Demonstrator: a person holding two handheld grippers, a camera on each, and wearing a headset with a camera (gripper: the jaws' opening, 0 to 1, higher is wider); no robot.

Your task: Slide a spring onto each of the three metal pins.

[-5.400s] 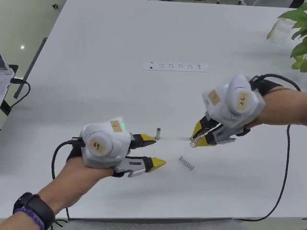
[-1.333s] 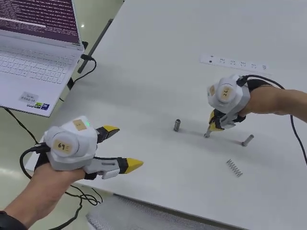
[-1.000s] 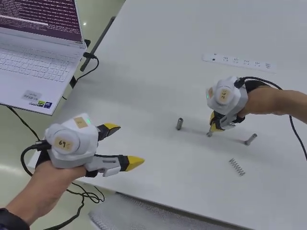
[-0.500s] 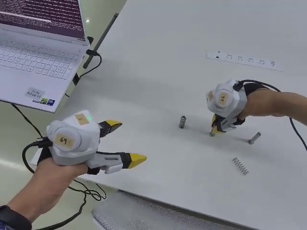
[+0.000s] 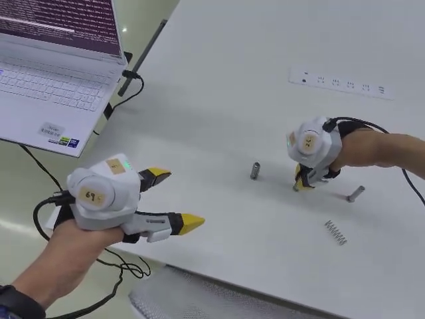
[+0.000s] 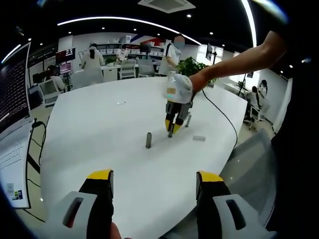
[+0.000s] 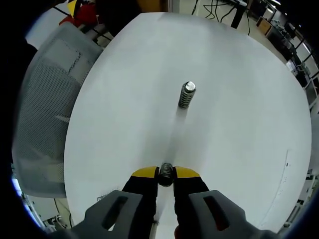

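Your right gripper (image 5: 303, 185) pinches spring (image 7: 166, 173), likely light, squashy; grip mid-coil gently. Your left gripper (image 6: 154, 176) released. Loose spring (image 5: 336, 232) right of standing pin (image 5: 255, 171).

Bright overhead light, soft shadows — fisheye edges

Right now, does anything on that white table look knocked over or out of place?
One metal pin lies on its side near the right gripper, which grips a second pin; the third pin, wearing a spring, stands upright. A loose spring lies flat nearby.
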